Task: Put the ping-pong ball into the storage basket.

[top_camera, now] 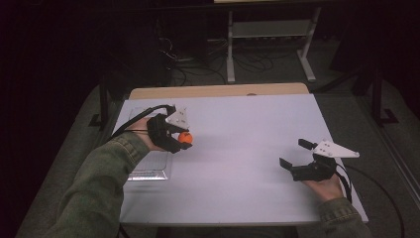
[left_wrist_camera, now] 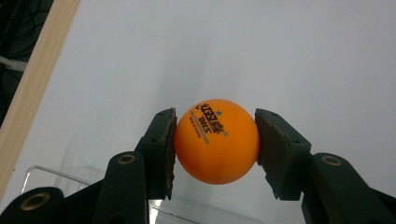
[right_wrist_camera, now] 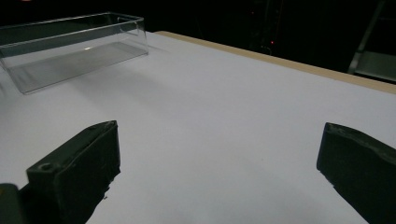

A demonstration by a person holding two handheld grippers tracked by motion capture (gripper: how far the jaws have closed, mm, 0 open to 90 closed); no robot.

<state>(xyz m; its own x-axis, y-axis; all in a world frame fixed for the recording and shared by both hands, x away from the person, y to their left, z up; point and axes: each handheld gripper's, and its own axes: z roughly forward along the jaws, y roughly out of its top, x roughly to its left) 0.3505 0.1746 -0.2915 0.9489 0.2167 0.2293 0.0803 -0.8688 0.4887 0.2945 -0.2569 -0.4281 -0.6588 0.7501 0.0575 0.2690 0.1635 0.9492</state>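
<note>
An orange ping-pong ball [left_wrist_camera: 217, 141] with dark print sits pinched between the two black jaws of my left gripper [left_wrist_camera: 215, 140]. In the high view that gripper [top_camera: 184, 139] hangs over the left part of the white table with the ball [top_camera: 185, 137] at its tip, just right of a clear plastic tray [top_camera: 148, 168]. My right gripper [top_camera: 293, 153] rests low at the right side of the table, jaws wide apart with nothing between them. The right gripper view shows its own gripper [right_wrist_camera: 217, 163] over bare white surface, with the tray [right_wrist_camera: 70, 51] far off at upper left.
The white sheet [top_camera: 237, 148] covers a wooden table [top_camera: 218, 90] whose edge shows at the back. Beyond it stand a white metal frame [top_camera: 267, 34] and cables on a dark floor. A green sleeve [top_camera: 94, 193] comes in at lower left.
</note>
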